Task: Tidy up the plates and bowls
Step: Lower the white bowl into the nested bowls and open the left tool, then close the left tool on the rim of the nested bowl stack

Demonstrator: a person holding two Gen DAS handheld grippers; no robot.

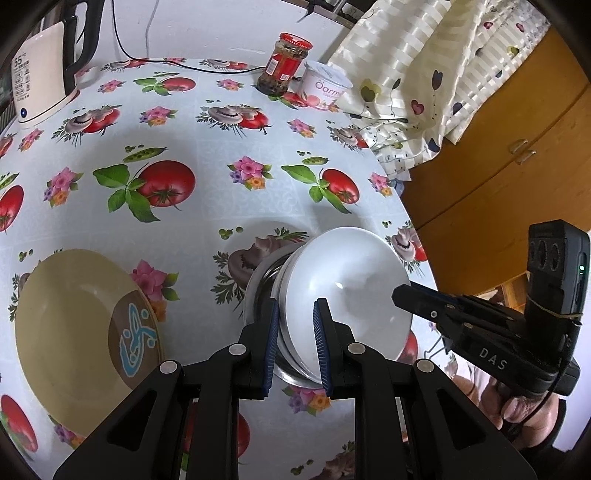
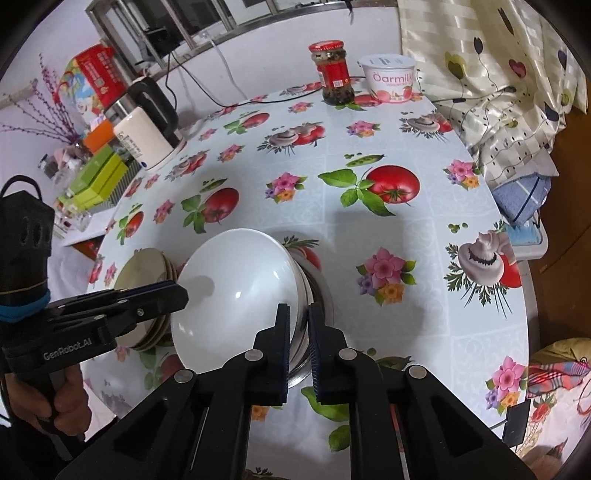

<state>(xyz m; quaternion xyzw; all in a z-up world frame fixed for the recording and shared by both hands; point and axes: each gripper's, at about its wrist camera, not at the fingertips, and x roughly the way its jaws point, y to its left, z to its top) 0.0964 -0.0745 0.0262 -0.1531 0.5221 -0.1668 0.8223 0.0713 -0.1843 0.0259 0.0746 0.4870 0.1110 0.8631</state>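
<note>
While both tools, left tool (image 1: pixel 295 341) and right tool (image 2: pixel 298 345), clench the white bowl's (image 1: pixel 343 291) rim over the steel bowl (image 1: pixel 264 286), nesting seems underway; next, lower and release.

wall (image 1: pixel 207 26): white | cabinet (image 1: pixel 517 122): orange wood, right | curtain (image 2: pixel 491 62): cream, striped, tulip-printed | window frame (image 2: pixel 207 22): metal

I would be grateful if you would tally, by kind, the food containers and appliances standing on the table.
Red-lidded jar: 1
Yogurt tub: 1
Electric kettle: 1
Total: 3
</note>
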